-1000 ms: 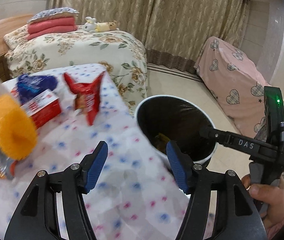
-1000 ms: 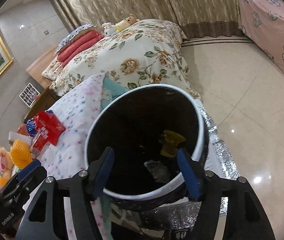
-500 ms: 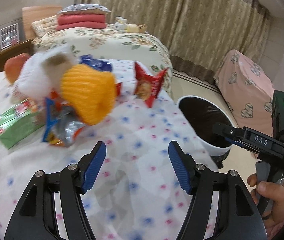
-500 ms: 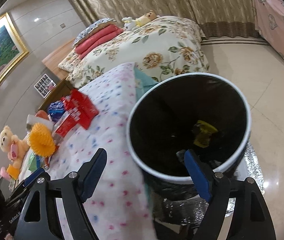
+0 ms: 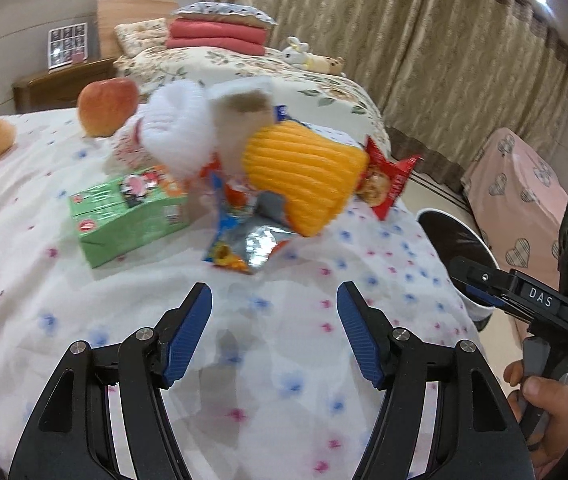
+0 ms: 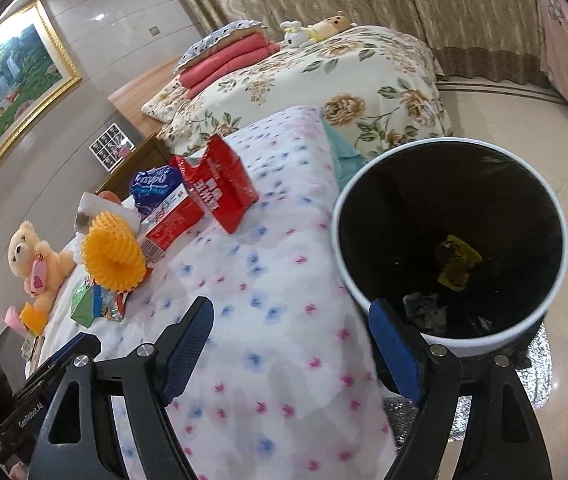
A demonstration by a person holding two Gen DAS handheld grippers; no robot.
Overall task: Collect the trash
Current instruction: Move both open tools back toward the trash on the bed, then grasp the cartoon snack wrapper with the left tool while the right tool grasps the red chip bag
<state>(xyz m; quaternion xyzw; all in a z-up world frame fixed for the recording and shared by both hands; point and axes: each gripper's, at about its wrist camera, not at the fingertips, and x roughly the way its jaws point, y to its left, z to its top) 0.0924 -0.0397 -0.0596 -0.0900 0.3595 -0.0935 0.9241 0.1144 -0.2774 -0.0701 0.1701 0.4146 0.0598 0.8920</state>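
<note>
My left gripper point(image 5: 274, 310) is open and empty above the dotted bedsheet point(image 5: 303, 380), just short of a torn silver snack wrapper point(image 5: 250, 240). Beside the wrapper lie a green carton point(image 5: 124, 212), an orange ribbed toy point(image 5: 303, 178) and a red snack packet point(image 5: 385, 184). My right gripper point(image 6: 291, 340) is open and empty between the bed edge and the white trash bin point(image 6: 449, 246), which holds a yellow wrapper point(image 6: 457, 260) and dark scraps. The right wrist view also shows the red packet point(image 6: 224, 192), a red carton point(image 6: 172, 220) and a blue wrapper point(image 6: 154, 188).
An apple point(image 5: 108, 106) and a white fluffy toy point(image 5: 176, 134) sit behind the trash. A teddy bear point(image 6: 36, 260) sits at the bed's left. A second flowered bed point(image 6: 323, 72) stands behind. The bin rim point(image 5: 455, 232) and the hand-held right gripper point(image 5: 531, 304) show at right.
My left gripper has swung left from over the bin toward the pile of wrappers. My right gripper has pulled back from over the bin, toward the bed edge. Both stayed open.
</note>
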